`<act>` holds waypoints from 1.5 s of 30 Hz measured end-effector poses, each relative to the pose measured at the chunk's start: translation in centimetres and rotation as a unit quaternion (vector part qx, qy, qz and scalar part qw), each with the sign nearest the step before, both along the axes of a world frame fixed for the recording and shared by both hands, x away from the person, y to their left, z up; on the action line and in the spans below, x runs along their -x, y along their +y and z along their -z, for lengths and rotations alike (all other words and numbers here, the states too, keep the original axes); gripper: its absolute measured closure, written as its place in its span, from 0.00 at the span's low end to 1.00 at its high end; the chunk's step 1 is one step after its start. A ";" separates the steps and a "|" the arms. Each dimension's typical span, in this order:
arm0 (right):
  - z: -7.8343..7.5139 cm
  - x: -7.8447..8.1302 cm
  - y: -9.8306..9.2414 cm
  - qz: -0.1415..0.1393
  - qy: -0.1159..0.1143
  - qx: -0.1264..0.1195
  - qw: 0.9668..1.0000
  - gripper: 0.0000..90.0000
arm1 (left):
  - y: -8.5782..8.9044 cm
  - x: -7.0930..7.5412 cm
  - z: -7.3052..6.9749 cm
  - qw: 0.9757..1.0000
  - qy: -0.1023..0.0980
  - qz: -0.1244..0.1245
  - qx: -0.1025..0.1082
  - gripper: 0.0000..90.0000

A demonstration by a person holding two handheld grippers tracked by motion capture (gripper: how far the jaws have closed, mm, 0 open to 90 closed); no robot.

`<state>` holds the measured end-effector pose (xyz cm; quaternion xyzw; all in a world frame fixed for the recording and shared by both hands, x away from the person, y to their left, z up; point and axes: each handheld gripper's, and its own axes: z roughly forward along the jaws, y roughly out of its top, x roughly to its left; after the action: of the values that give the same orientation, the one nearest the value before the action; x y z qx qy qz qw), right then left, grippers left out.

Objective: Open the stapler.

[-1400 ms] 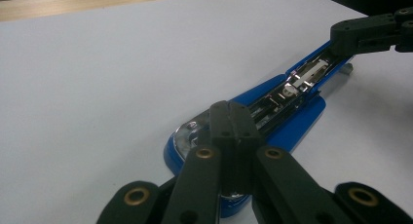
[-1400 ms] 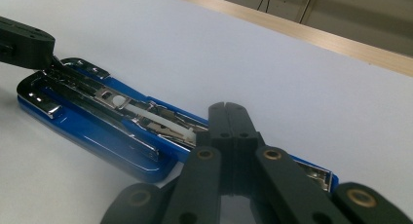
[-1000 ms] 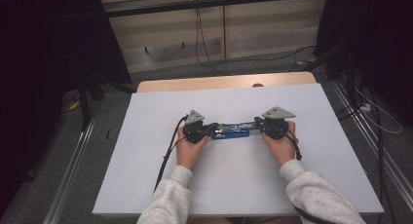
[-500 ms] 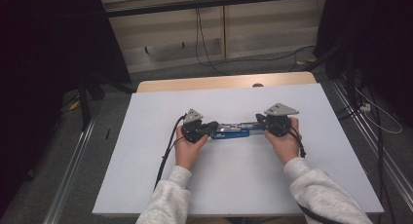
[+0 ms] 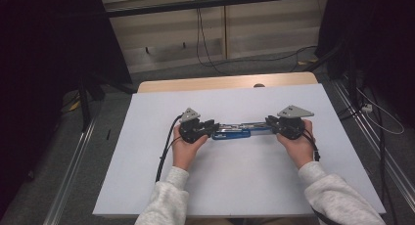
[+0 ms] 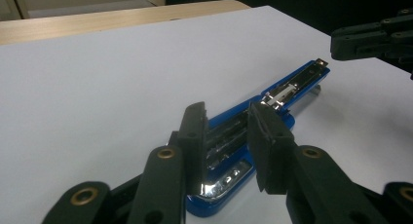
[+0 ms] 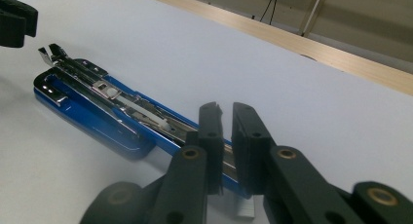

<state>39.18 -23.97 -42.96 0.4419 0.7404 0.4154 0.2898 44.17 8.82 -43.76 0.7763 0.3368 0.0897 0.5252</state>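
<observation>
A blue stapler [image 5: 240, 131], swung open flat with its chrome insides up, lies across the middle of the white table [image 5: 235, 186]. My left gripper [image 5: 211, 127] is at its left end. In the left gripper view the jaws [image 6: 226, 112] have just been opening and straddle the stapler [image 6: 292, 83] without pressing on it. My right gripper [image 5: 270, 123] is at the stapler's right end. Its jaws [image 7: 225, 109] have just been opening to a narrow gap, with the stapler's blue arm [image 7: 92, 104] passing beneath and behind them. Nothing shows in that gap.
A wooden strip [image 5: 225, 83] runs along the table's far edge. Cables [image 5: 205, 44] hang and trail on the floor behind. Metal rails [image 5: 73, 176] flank the table, with dark drapes at both sides. The right gripper's tips [image 6: 375, 36] show in the left gripper view.
Both grippers' jaws have parted from the stapler's ends. The right hand has drifted to the right and slightly up. The left hand has stayed in place.
</observation>
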 end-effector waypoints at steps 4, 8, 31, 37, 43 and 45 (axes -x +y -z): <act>-0.1 0.3 -0.4 -0.006 0.005 -0.004 1.000 0.80 | 0.2 0.2 -0.2 1.000 0.005 0.001 0.010 0.65; -0.1 0.6 -0.7 -0.008 0.007 0.000 1.000 0.70 | 0.5 0.3 -0.3 1.000 0.015 0.000 0.015 0.56; 1.4 1.9 -3.6 0.007 0.010 -0.034 0.999 0.31 | 2.5 1.8 -1.5 1.000 0.017 -0.019 -0.009 0.17; 2.3 2.0 -4.2 0.009 0.029 -0.042 0.999 0.24 | 2.9 2.3 -1.8 1.000 0.007 -0.024 -0.013 0.16; 2.8 1.9 -4.2 0.001 0.050 -0.031 0.998 0.25 | 3.4 2.4 -1.8 0.999 0.002 -0.034 -0.020 0.14; 2.8 1.7 -4.1 -0.001 0.054 -0.022 0.998 0.29 | 3.4 2.5 -1.8 0.999 0.001 -0.040 -0.018 0.13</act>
<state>37.44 -28.06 -45.78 0.4692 0.7459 0.4078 0.2391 41.68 12.24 -41.96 0.7716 0.3664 0.1152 0.5070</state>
